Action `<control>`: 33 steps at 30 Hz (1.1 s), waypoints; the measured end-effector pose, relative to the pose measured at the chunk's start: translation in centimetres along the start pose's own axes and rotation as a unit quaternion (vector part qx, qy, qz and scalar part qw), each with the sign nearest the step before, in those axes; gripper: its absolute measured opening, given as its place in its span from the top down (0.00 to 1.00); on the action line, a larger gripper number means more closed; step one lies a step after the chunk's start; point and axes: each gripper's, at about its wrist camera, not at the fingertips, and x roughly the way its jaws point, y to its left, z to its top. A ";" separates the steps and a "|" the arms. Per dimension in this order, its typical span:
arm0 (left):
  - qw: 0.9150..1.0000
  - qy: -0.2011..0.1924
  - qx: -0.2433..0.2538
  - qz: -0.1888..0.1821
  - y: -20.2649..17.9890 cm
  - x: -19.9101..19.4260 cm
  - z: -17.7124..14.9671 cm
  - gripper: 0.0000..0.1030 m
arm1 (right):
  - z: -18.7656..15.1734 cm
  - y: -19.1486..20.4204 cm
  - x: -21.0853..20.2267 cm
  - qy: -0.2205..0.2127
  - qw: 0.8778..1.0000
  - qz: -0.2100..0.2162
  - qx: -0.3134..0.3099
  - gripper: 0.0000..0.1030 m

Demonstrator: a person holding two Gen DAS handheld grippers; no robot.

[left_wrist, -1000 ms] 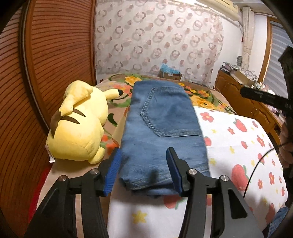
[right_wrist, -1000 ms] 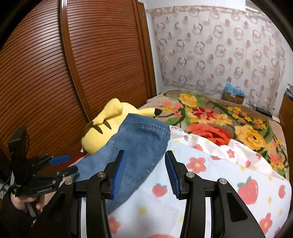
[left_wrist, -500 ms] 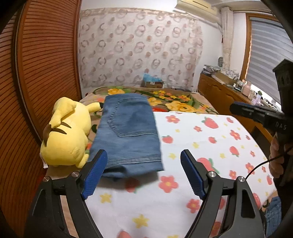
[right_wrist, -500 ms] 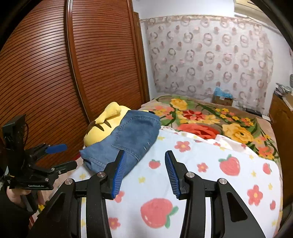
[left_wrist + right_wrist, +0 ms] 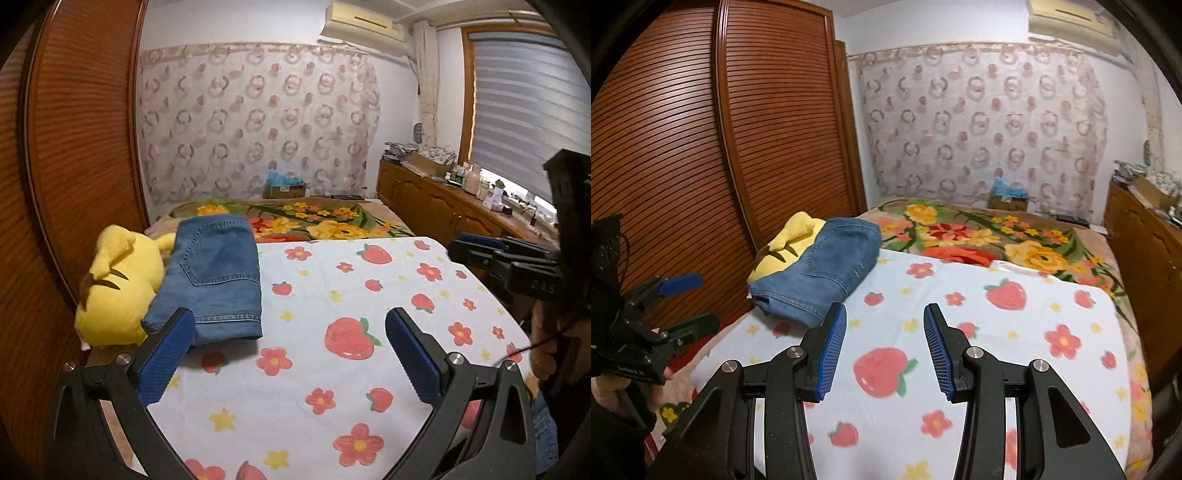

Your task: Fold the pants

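While the folded pants (image 5: 218, 273) lie on the strawberry blanket (image 5: 332, 354), touching the yellow plush (image 5: 118, 291) on its window-facing side, neither gripper contacts them. Left gripper (image 5: 288, 354) hangs above the blanket on the near side of the pants, jaws spread wide, nothing between. Right gripper (image 5: 884, 347), also nearer than the pants, jaws moderately parted, nothing held. Flowered bedspread (image 5: 997, 240) beyond pants.
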 end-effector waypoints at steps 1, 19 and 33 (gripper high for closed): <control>1.000 -0.002 0.002 0.005 -0.4 -0.3 0.0 0.00 | -0.4 0.1 -0.8 -0.002 1.000 -0.005 0.003 0.55; 1.000 -0.029 0.009 0.004 -6.0 -4.4 1.0 0.00 | -3.6 3.5 -12.4 -0.064 0.990 -0.124 0.031 0.44; 1.000 -0.028 0.004 0.013 -6.5 -5.1 0.7 0.00 | -3.6 3.6 -11.6 -0.065 0.989 -0.124 0.036 0.44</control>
